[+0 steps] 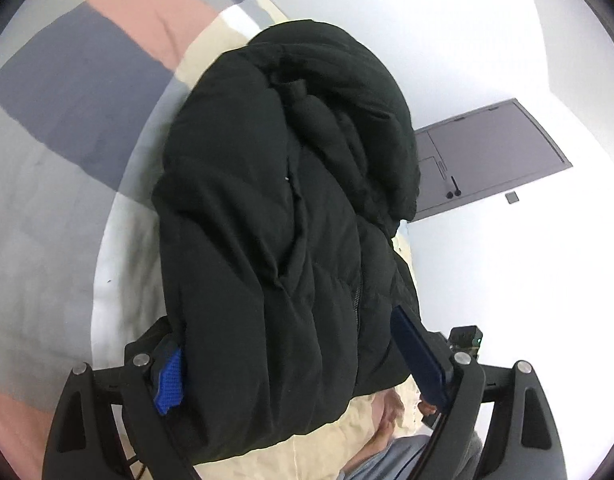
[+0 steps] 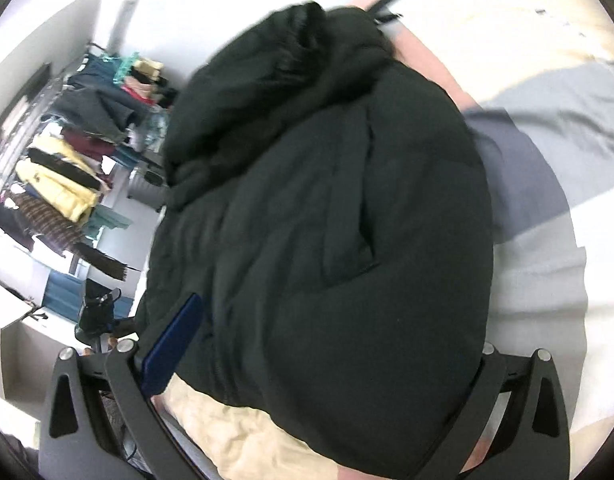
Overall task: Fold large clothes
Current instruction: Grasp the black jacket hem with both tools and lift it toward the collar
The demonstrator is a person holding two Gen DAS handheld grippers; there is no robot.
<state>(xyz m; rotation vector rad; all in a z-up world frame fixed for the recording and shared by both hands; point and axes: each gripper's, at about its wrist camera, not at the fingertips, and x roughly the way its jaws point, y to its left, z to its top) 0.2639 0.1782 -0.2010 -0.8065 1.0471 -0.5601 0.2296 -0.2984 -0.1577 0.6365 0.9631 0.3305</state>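
1. Jacket (image 1: 283,216), black and puffy, lies bundled on the patchwork bedspread (image 1: 79,120), filling the space straight ahead of both grippers
2. Left gripper (image 1: 299,360) is spread wide with the jacket's near edge bulging between its fingers; one blue pad (image 1: 169,376) is half buried in the padding
3. Right gripper (image 2: 307,360) looks spread around the near edge too, but its far finger is hidden under the cloth, so I can't tell whether it grips
4. To fold well, I'd say both should bite the same thick layer, level with each other, and carry it over evenly so the padding doesn't slide
5. Clothes rail (image 2: 67,160) stands off beyond the right gripper
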